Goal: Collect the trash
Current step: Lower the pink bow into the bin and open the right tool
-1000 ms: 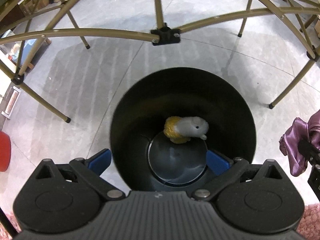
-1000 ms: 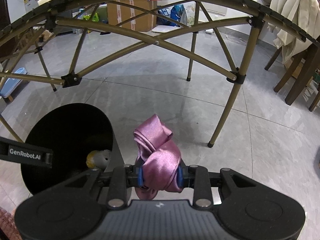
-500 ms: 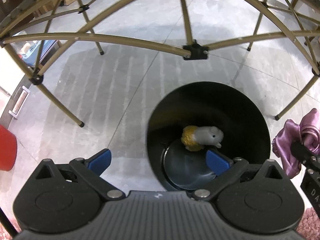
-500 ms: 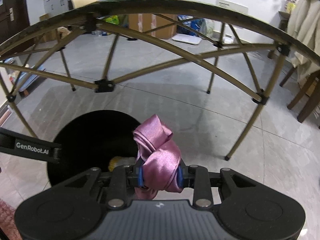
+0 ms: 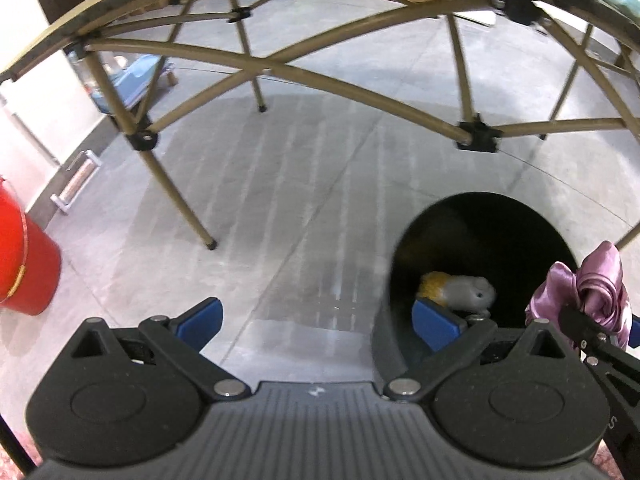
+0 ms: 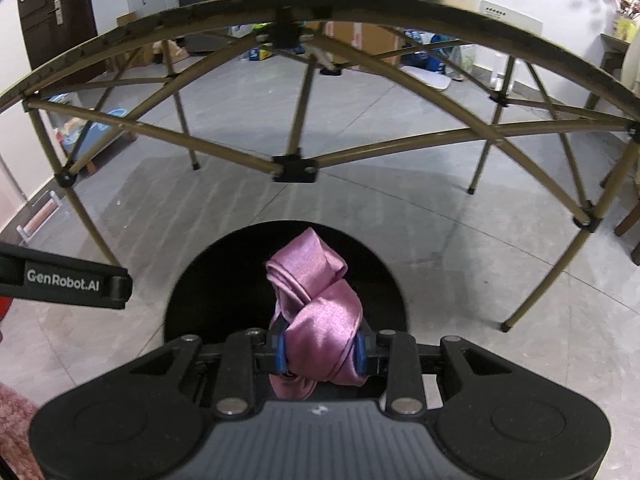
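Note:
A black round trash bin (image 5: 460,216) stands on the grey floor; it also shows in the right wrist view (image 6: 200,280). Inside it lies a grey and yellow plush toy (image 5: 460,290). My right gripper (image 6: 320,354) is shut on a knotted pink satin cloth (image 6: 316,304) and holds it above the bin's opening. The cloth (image 5: 588,288) also shows at the right edge of the left wrist view. My left gripper (image 5: 316,320) is open and empty, to the left of the bin, its right fingertip (image 5: 434,322) over the bin's rim.
A folding table's tan metal frame (image 5: 280,68) arches over the floor, its legs (image 5: 188,216) to the left and right (image 6: 560,248). A red bucket (image 5: 20,252) stands at the far left. Boxes and clutter lie at the back (image 6: 372,40).
My left gripper has moved left, away from over the bin. My right gripper has carried the pink cloth left until it is over the bin's opening.

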`<state>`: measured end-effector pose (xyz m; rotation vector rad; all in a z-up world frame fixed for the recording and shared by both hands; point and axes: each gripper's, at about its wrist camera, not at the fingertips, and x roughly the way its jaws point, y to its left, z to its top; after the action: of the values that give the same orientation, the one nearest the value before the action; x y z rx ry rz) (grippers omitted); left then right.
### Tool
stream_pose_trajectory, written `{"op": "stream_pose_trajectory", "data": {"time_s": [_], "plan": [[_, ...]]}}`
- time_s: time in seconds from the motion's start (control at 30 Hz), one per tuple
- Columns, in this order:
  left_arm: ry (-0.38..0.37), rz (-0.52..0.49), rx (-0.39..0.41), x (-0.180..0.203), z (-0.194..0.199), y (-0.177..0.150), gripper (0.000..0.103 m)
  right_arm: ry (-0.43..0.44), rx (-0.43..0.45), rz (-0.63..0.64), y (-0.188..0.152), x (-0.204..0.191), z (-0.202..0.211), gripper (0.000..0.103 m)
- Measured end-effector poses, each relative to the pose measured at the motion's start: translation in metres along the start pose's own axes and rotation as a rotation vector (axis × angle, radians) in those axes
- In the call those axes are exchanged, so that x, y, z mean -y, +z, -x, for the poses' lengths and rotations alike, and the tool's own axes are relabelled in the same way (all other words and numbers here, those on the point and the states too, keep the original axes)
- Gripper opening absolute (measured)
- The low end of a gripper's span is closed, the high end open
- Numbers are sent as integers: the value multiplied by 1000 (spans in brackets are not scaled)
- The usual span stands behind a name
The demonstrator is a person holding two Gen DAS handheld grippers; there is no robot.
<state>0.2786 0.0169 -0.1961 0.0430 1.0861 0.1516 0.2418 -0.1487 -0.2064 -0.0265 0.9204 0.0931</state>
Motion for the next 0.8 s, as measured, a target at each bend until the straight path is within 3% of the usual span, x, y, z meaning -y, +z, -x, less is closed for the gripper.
{"op": "stream_pose_trajectory", "data": {"time_s": [0.27, 0.8], "plan": [[25, 55, -30, -28, -8, -2, 103, 26, -59, -19, 2, -16, -22, 30], [65, 66, -78, -35, -23, -5, 103, 54, -170, -88, -1, -25, -59, 30]]}}
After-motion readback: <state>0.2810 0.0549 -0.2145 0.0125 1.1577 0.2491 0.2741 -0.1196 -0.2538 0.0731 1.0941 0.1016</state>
